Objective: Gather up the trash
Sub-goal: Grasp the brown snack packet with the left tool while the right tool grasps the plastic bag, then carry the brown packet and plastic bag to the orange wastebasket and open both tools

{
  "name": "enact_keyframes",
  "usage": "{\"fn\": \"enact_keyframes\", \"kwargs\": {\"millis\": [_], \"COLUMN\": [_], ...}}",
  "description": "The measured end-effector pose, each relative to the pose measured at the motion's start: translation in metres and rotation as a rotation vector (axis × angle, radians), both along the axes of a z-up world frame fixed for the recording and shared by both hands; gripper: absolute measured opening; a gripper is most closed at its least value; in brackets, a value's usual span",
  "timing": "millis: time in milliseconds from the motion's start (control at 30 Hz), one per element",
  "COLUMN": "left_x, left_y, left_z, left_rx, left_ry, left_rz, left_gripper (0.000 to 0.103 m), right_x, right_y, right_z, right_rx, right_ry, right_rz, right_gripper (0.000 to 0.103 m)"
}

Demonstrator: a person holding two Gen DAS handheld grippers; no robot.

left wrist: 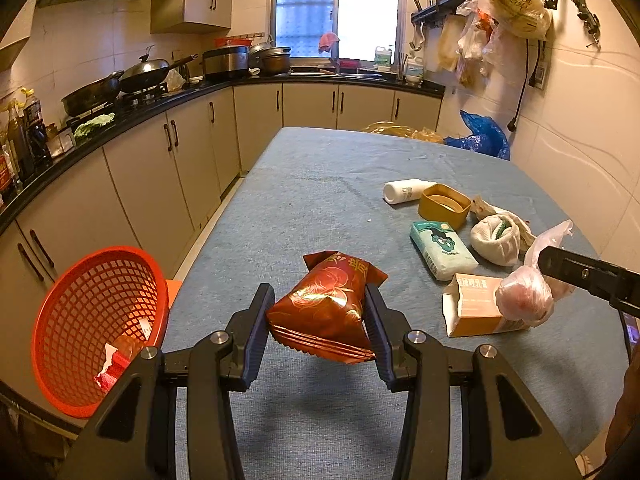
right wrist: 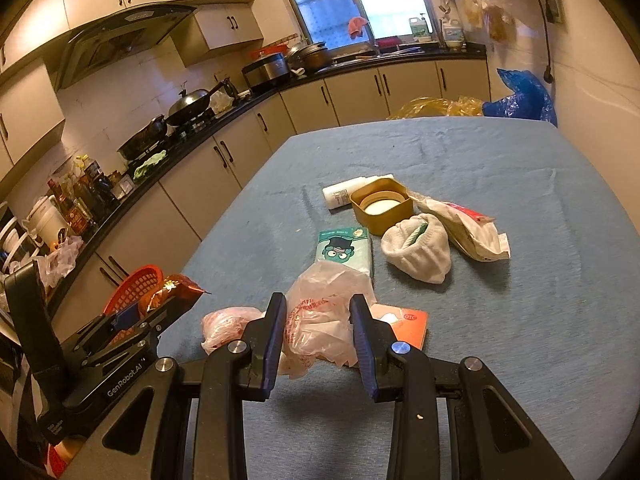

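Right up front, the left gripper has a red snack pack pinched between its pads, held up off the blue table. The red basket sits tilted at the table's left edge, just beside that gripper, with some scraps already in it. Over in the right wrist view, the right gripper is clamped on a crumpled plastic bag, pads pressing both sides. The rest of the trash is well apart from the basket: an orange box, a tissue pack, a white cloth wad, a yellow tub and a white bottle.
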State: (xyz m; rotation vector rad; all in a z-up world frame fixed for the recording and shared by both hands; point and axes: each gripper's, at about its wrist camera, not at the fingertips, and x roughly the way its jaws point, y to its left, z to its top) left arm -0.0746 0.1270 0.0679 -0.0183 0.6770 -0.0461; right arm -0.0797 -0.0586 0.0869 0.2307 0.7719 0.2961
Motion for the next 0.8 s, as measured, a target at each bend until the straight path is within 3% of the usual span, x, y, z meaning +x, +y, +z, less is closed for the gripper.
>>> {"fn": "enact_keyframes", "kwargs": {"millis": [500,800], "left_x": [-0.003,-0.011], "left_y": [0.008,0.038], "left_z": [0.003,0.011], "left_rx": [-0.01,-0.026], "left_ry": [-0.01,-0.032], "left_rz": [0.019,0.078], "left_gripper": [0.044,0.044], "right_x": [0.005,0.016], "right_y": [0.014,0.042], "right_z": [-0.003,0.0], "right_rx": [-0.016,-0.032], "right_ry": [0.01,0.006], "right_rz": [0.036,0.094], "right_gripper": [0.035,0.035]}}
